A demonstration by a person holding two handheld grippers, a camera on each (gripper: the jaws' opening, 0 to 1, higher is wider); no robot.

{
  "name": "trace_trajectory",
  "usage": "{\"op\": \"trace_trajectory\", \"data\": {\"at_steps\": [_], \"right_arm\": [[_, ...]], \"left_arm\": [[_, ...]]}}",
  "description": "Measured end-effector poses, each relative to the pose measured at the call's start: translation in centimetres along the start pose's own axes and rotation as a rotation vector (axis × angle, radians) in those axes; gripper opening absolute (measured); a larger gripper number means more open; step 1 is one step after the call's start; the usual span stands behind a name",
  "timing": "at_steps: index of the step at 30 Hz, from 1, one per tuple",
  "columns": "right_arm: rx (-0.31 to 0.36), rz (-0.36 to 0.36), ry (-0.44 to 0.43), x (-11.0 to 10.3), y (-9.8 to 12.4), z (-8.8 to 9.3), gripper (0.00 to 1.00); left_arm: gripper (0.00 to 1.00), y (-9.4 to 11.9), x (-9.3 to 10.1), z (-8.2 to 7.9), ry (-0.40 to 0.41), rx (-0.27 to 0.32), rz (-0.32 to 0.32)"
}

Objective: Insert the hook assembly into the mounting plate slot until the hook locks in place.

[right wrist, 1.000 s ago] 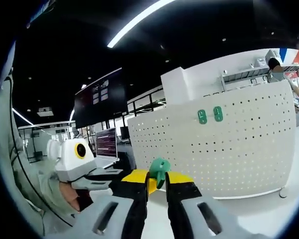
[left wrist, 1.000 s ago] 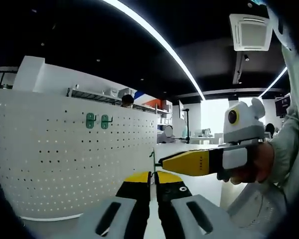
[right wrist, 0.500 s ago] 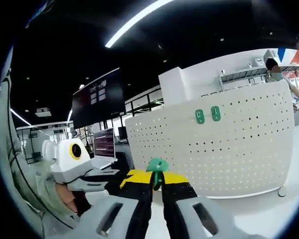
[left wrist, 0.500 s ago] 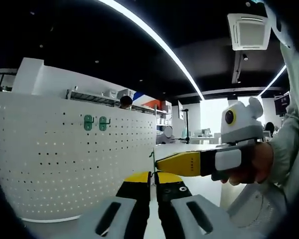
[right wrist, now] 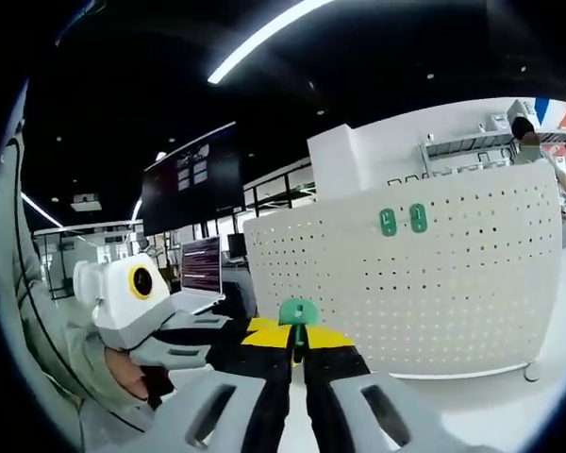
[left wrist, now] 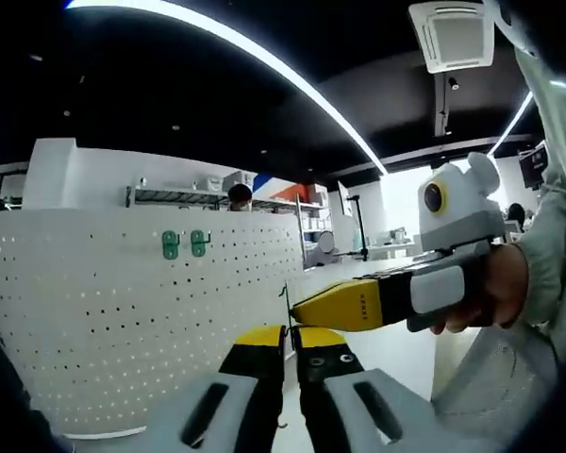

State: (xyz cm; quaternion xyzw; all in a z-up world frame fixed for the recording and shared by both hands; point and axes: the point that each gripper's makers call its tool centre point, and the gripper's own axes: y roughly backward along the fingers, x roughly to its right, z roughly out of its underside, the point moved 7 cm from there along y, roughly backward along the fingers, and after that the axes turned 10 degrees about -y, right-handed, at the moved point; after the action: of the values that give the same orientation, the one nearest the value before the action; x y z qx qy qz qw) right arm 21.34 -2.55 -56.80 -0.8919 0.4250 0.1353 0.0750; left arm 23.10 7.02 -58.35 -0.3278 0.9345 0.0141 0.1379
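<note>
White perforated board [right wrist: 453, 274] with two green hooks [right wrist: 403, 220] mounted stands ahead, well apart; right gripper [right wrist: 297, 342] clenches a green hook [right wrist: 298, 314], left gripper [left wrist: 289, 340] is closed empty: approach step, next align with a hole.

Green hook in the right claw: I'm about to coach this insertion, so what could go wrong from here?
The green hook is pinched only at the right claw tips, so it may twist when pressed in. It is still well off the white pegboard, so aiming at a hole could miss. Two hooks already mounted might get bumped.
</note>
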Motion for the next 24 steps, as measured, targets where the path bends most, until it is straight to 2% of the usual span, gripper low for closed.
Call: {"op": "trace_trajectory", "data": {"at_steps": [4, 12, 18, 24], "right_arm": [[0.002, 0.004, 0.025, -0.12, 0.03, -0.06, 0.01], [-0.012, 0.011, 0.012, 0.02, 0.03, 0.11, 0.00], [-0.004, 0.017, 0.013, 0.18, 0.04, -0.20, 0.00], [0.005, 0.018, 0.019, 0.31, 0.10, -0.63, 0.00]], "left_arm": [[0.04, 0.01, -0.02, -0.02, 0.002, 0.003, -0.001], [0.05, -0.02, 0.07, 0.26, 0.019, -0.006, 0.004], [0.15, -0.16, 0.61, 0.39, 0.013, -0.022, 0.028], [0.21, -0.17, 0.82, 0.49, 0.012, -0.030, 0.033]]}}
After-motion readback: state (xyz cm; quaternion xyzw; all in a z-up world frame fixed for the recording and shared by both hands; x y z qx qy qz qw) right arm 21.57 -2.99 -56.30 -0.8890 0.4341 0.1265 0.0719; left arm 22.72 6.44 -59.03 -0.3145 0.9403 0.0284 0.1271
